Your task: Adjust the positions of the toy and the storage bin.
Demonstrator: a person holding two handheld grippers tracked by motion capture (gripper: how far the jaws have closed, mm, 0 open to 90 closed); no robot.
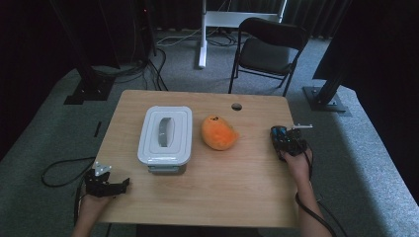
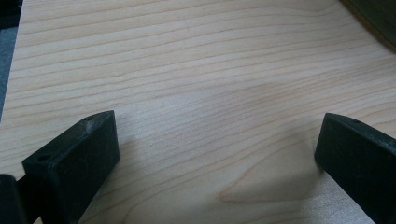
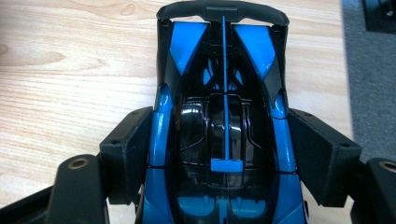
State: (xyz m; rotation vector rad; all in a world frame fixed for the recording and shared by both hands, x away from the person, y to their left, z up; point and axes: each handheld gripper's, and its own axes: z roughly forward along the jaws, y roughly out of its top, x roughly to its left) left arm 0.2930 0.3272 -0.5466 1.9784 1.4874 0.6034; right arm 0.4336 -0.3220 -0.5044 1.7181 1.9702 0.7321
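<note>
A blue and black toy car (image 3: pixel 223 93) sits between the jaws of my right gripper (image 3: pixel 226 140), which press on both of its sides; I see the toy car (image 1: pixel 279 134) and that right gripper (image 1: pixel 289 143) near the right edge of the wooden table (image 1: pixel 222 187). A white lidded container (image 1: pixel 165 133) stands left of centre, with an orange plush toy (image 1: pixel 218 132) just right of it. My left gripper (image 1: pixel 121 184) hovers at the table's front left corner. The left gripper (image 2: pixel 219 140) is open, with bare wood between its jaws.
A black folding chair (image 1: pixel 269 49) stands behind the table. There is a round cable hole (image 1: pixel 236 106) near the table's far edge. A black cable (image 1: pixel 59 173) loops on the grey carpet at the left, and dark stand legs (image 1: pixel 326 98) sit at the back corners.
</note>
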